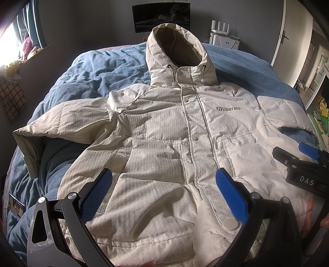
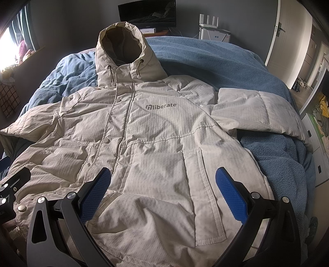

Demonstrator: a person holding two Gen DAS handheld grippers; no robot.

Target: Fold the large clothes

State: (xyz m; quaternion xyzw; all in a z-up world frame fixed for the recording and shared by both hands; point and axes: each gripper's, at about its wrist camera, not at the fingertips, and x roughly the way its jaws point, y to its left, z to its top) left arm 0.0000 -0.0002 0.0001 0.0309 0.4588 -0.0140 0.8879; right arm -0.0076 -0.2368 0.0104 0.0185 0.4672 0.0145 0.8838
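While the blue blanket (image 1: 107, 67) covers the bed, the jacket (image 1: 164, 143) lies flat on it, front up, hood (image 1: 176, 49) far. The left gripper (image 1: 164, 193) and the right gripper (image 2: 164, 191) hover above its hem, jaws spread wide, empty.

One hooded puffer jacket (image 1: 164, 131) lies on one bed (image 1: 115, 63) under one blue blanket (image 2: 216, 61). Two grippers: the left gripper (image 1: 164, 197) and the right gripper (image 2: 164, 197), each with two blue-padded fingers (image 1: 230, 197). One dark monitor (image 1: 161, 17), one white router (image 1: 221, 26) with four antennas, one door (image 1: 287, 30).
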